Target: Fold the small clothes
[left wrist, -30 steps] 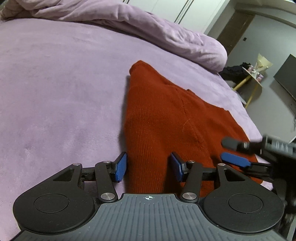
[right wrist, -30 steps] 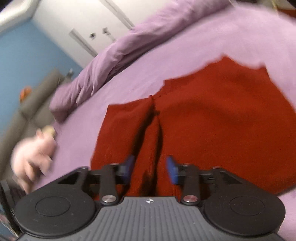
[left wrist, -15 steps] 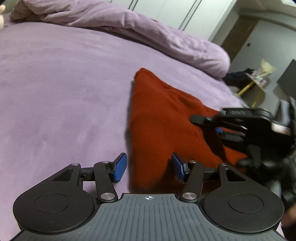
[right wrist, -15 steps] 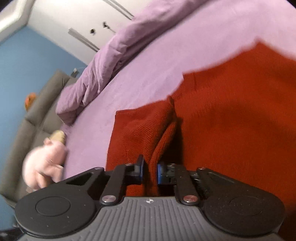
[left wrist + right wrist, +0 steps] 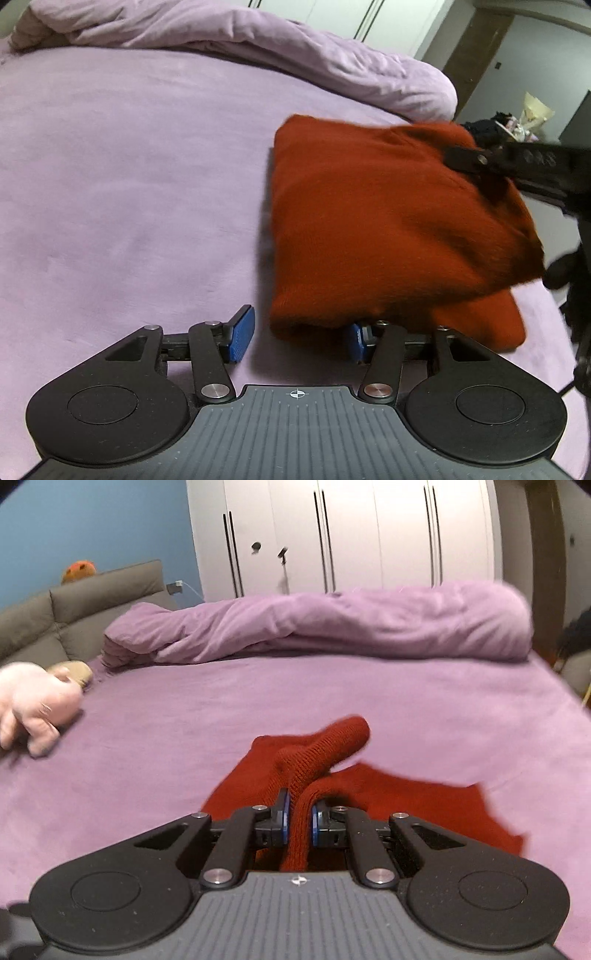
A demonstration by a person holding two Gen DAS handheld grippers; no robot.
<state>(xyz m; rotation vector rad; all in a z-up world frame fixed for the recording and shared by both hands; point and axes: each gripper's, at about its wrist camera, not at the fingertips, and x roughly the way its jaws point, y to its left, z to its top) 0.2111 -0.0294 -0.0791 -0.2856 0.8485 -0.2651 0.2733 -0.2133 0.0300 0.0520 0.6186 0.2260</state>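
Observation:
A rust-red knitted sweater (image 5: pixel 369 221) lies on the purple bed sheet (image 5: pixel 110 166). In the left wrist view its right part is raised and draped over the lower layer. My right gripper (image 5: pixel 299 821) is shut on a fold of the sweater (image 5: pixel 325 746), which rises as a ridge between the pads. From the left wrist view, the right gripper's black fingers (image 5: pixel 476 158) come in from the right at the sweater's far corner. My left gripper (image 5: pixel 299 338) is at the sweater's near edge, jaws closing slightly. Its right pad is tucked under the hem; its left pad stands clear of the cloth.
A rolled purple duvet (image 5: pixel 332 624) lies along the far side of the bed. A pink plush toy (image 5: pixel 33 705) sits at the left, by a grey padded headboard (image 5: pixel 92 602). White wardrobe doors (image 5: pixel 351 535) stand behind. A small cluttered side table (image 5: pixel 517 122) is beyond the bed.
My right gripper shut on a fold of the sweater, rolled level and rose, pulling that part up and over. The sweater's near edge now sits by the left gripper's right pad.

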